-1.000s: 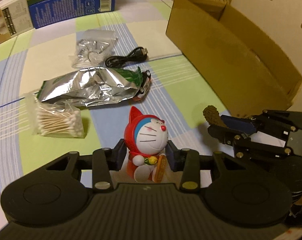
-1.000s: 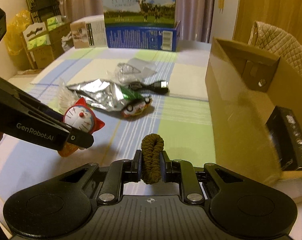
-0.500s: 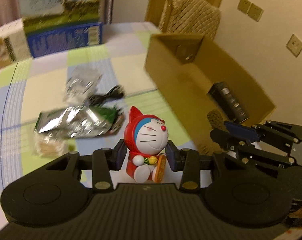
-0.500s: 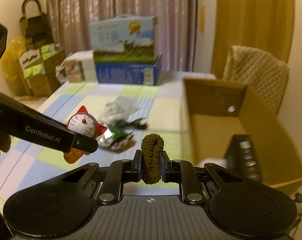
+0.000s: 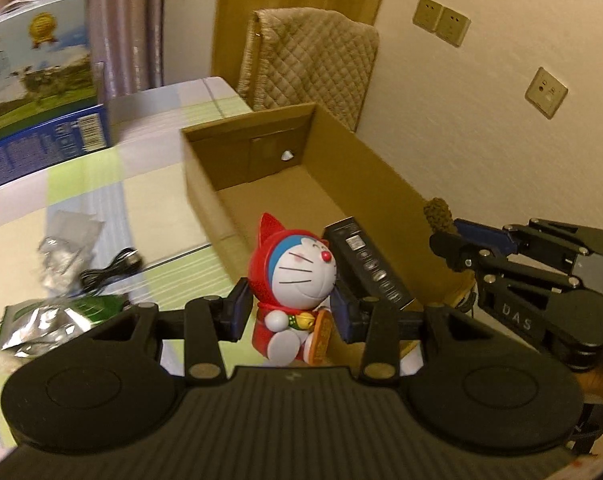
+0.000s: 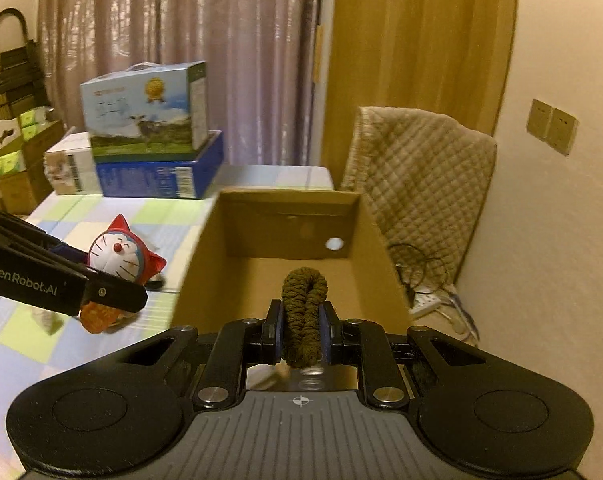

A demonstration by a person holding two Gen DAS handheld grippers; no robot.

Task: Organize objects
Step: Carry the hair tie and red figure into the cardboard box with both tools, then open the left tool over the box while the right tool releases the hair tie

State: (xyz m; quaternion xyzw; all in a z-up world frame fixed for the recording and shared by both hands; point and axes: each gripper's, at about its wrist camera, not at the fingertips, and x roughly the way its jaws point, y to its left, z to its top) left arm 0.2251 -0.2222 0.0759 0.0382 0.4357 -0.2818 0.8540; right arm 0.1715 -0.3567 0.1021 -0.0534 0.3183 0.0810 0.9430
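Now both tongs carry something toward the cardboard box (image 5: 353,168), which stands open-topped at the counter's (image 5: 149,200) right edge, its far end near the padded chair (image 5: 313,64). The left tongs (image 5: 289,310) are clamped on the red-hooded cat figurine (image 5: 297,280), gripped low on its body so the heavy head stands above the pads. The right tongs (image 6: 301,330) are closed on a brown braided hair tie (image 6: 303,304), pinched upright, its loop poking above the fingers.

The step in hand looks like dropping each item into the box. To do it well, bring each load fully past the near wall before opening, and lower the figurine close to the box floor, since a top-heavy toy let go from height would likely tumble. A black slim carton (image 5: 365,264) already lies along the right wall at the near end, so the bare floor toward the far end is the better landing spot.

Room is tight between the two tongs; they sit near each other over the box's near end, so one should release and clear first. On the counter's left side a foil pouch (image 5: 57,320), a black cable (image 5: 109,268) and a clear packet (image 5: 65,248) await, well apart from the box.
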